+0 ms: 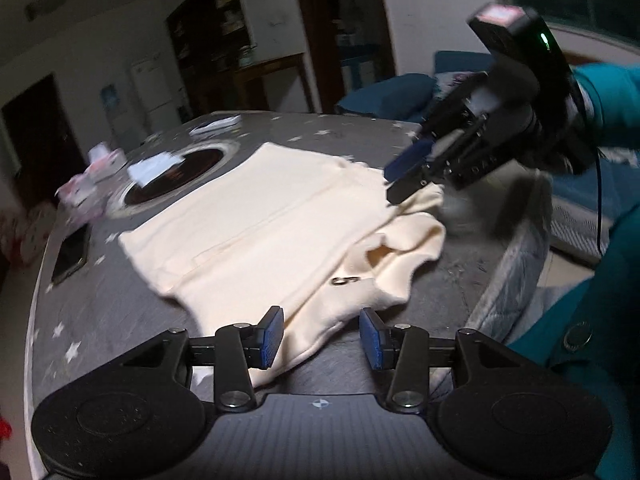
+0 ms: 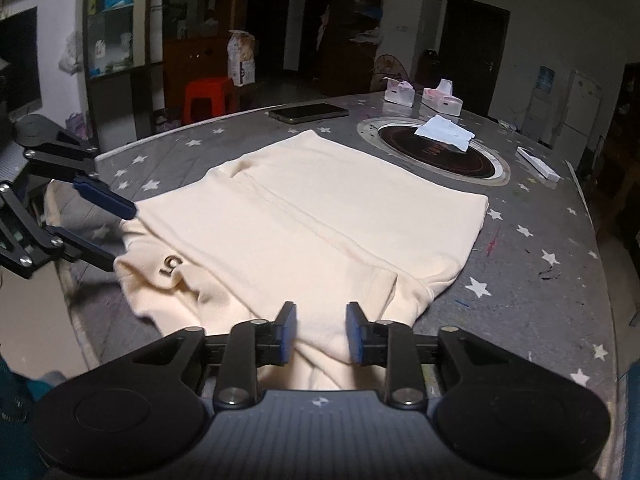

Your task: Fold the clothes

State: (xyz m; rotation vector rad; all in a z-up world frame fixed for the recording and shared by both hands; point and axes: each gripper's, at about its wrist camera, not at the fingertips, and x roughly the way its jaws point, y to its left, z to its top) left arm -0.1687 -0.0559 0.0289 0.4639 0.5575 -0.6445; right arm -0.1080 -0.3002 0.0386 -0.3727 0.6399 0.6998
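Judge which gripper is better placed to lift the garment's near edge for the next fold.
Right, probably. The right gripper is open with the cream garment edge between its pads. The left gripper is open near the garment's collar corner, with cloth only beside one pad.

Dim room with white walls (image 2: 532, 20); a dark wooden shelving cabinet (image 2: 120, 36) far left, a red plastic stool (image 2: 210, 98) beside it, a dark doorway (image 2: 474, 46) far right.

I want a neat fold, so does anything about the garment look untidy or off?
Mostly flat, but the cream garment is bunched and rumpled along its near edge, near the small dark emblem. Nothing looks spilled or damaged.
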